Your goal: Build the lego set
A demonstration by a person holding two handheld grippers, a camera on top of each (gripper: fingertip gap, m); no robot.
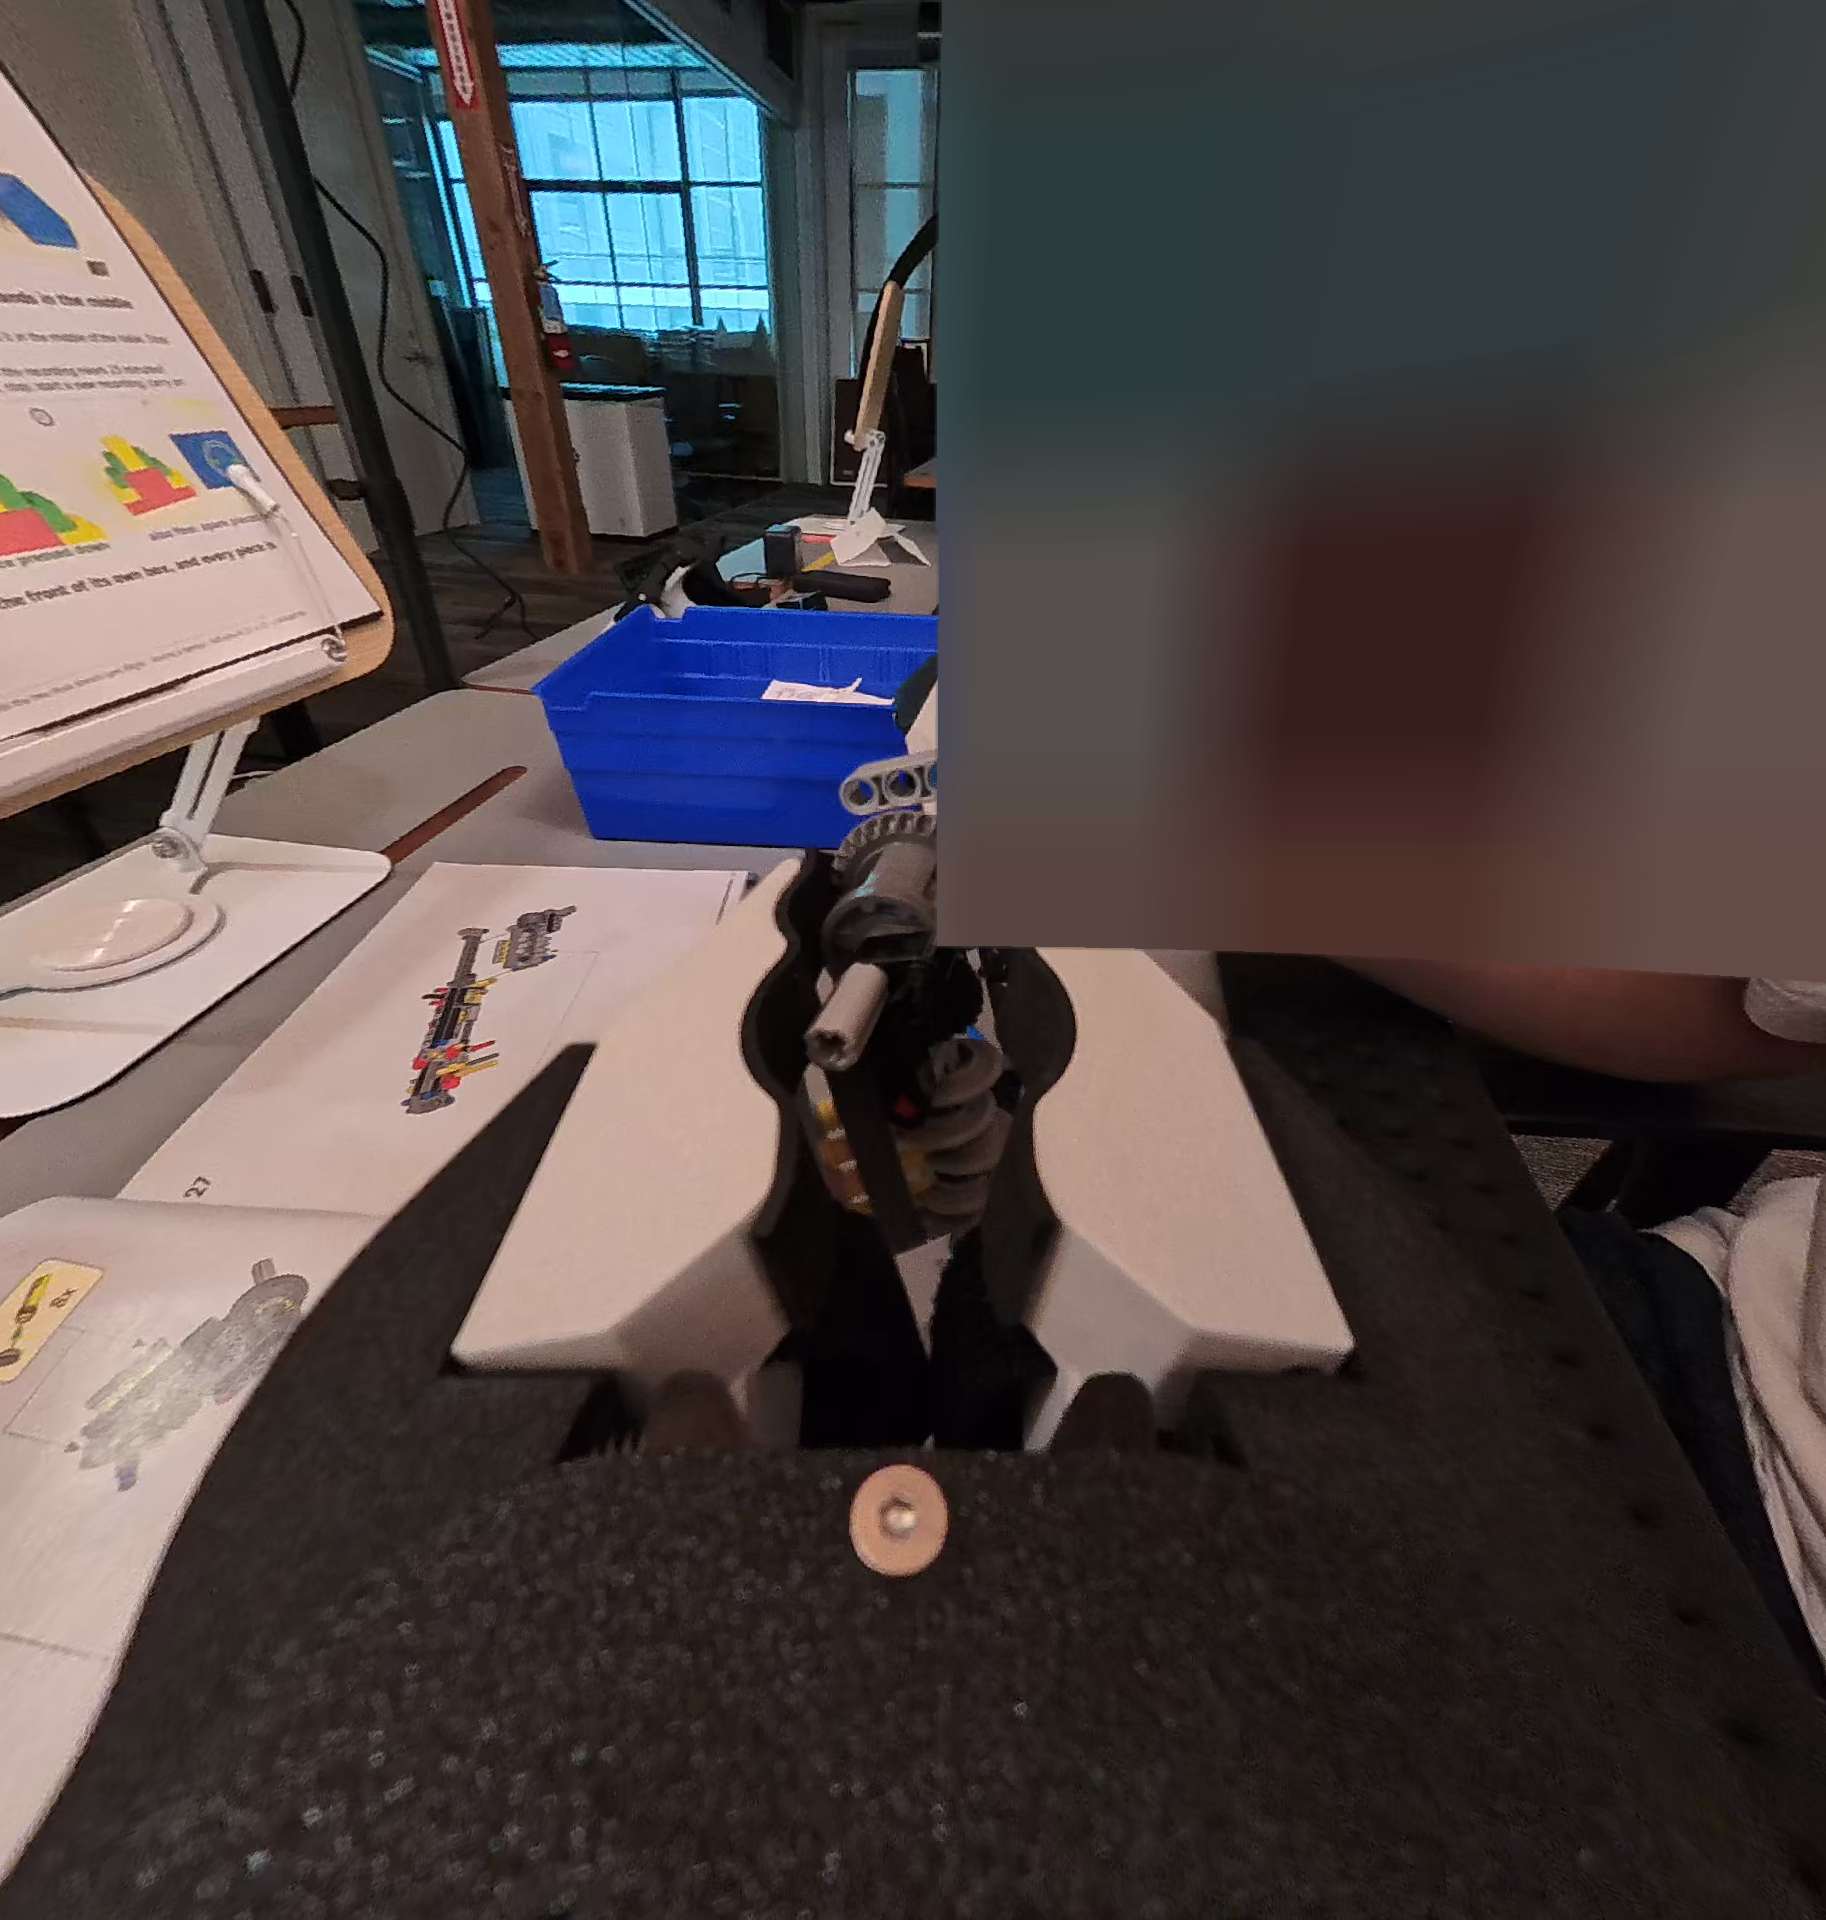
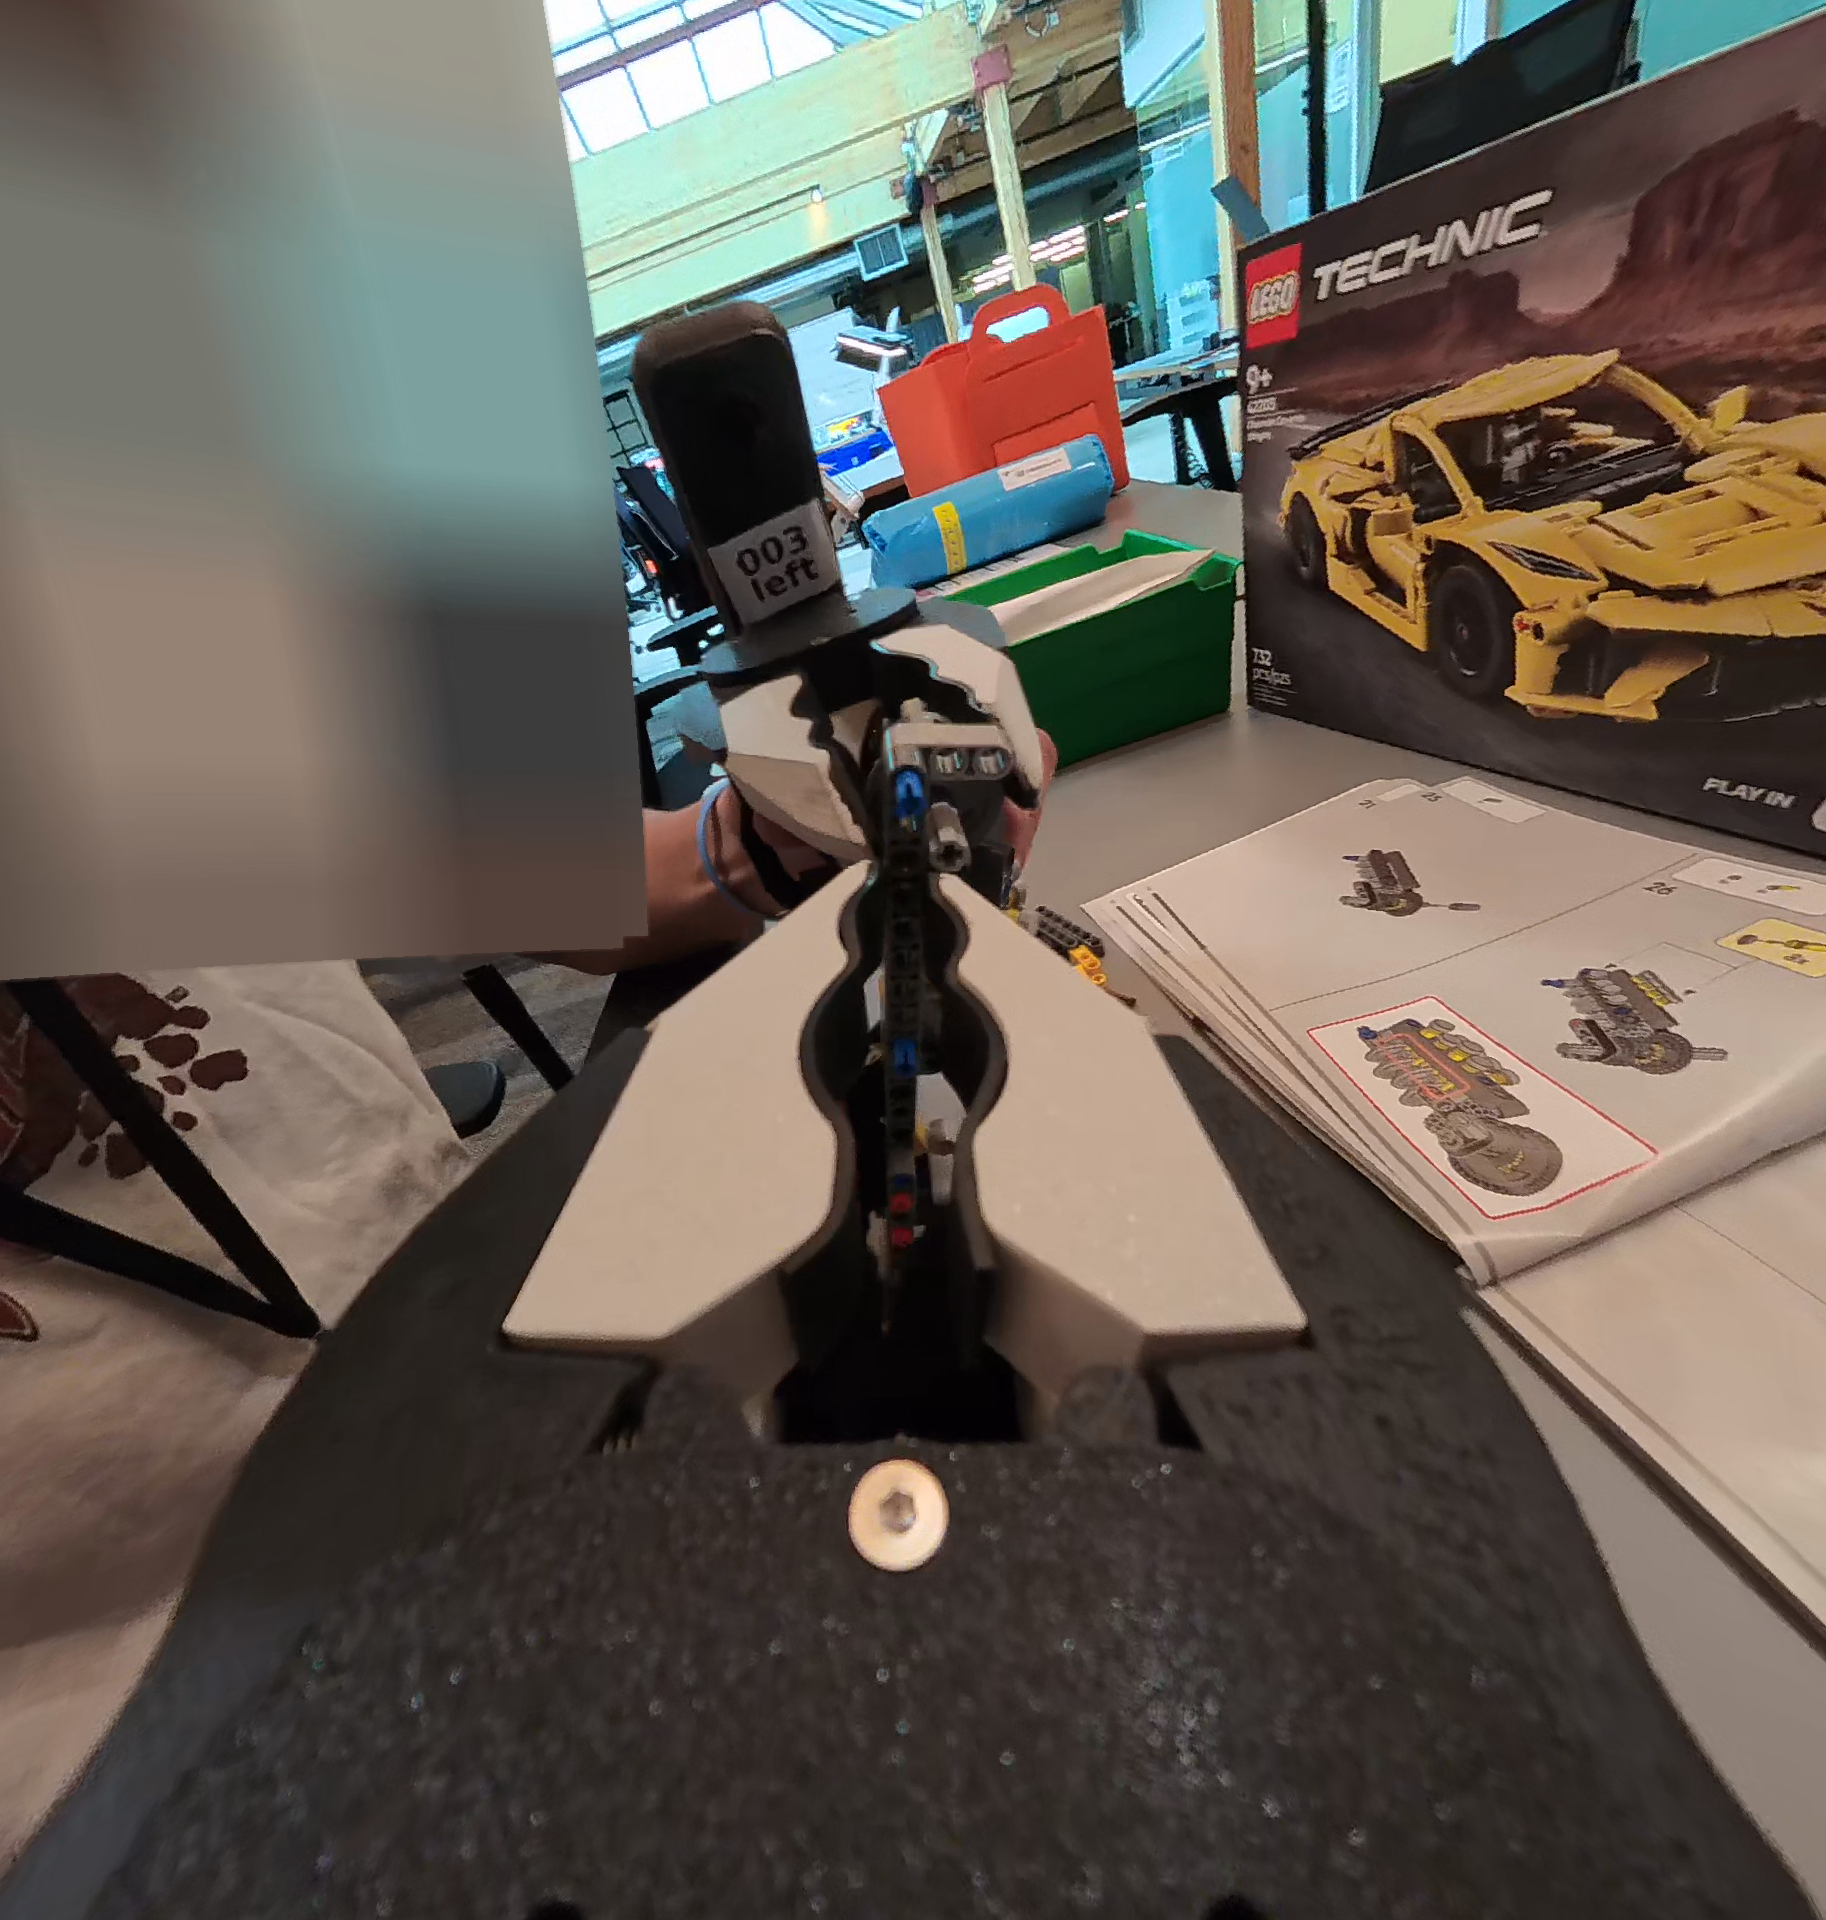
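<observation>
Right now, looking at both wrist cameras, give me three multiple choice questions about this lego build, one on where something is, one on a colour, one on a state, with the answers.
1. Where does the open instruction booklet lie in the right wrist view?
A. On the table in front of the set's box
B. Inside the green bin
C. On the floor

2. What colour is the bin beyond the left gripper?
A. Red
B. Blue
C. White

3. How does the right gripper stand?
A. Wide open, nothing in it
B. Shut on the lego assembly
C. Out of view

Answers: 1 A, the pages rest below the box front. 2 B, its walls are blue. 3 B, the beam runs between its closed fingers.
</observation>
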